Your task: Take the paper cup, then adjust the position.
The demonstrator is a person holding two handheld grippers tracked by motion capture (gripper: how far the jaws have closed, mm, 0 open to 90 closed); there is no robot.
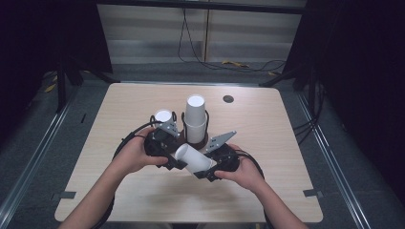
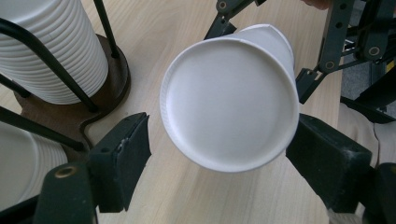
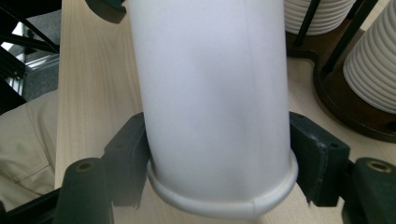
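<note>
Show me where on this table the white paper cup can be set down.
Bare wood lies along the near edge of the light wooden table, on its right side below the dark round hole, and on its left side. It is crowded mid-table: the dark wire cup rack with white cup stacks, both grippers and the white paper cup.

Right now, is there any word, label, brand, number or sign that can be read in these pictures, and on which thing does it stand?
No readable text in any view.
White paper cup between the two grippers: plain, no print.
Stacked cups in the black holder: plain white, no print.
Wooden table: bare, no label.
Left gripper and right gripper: black, no marking legible.
</note>
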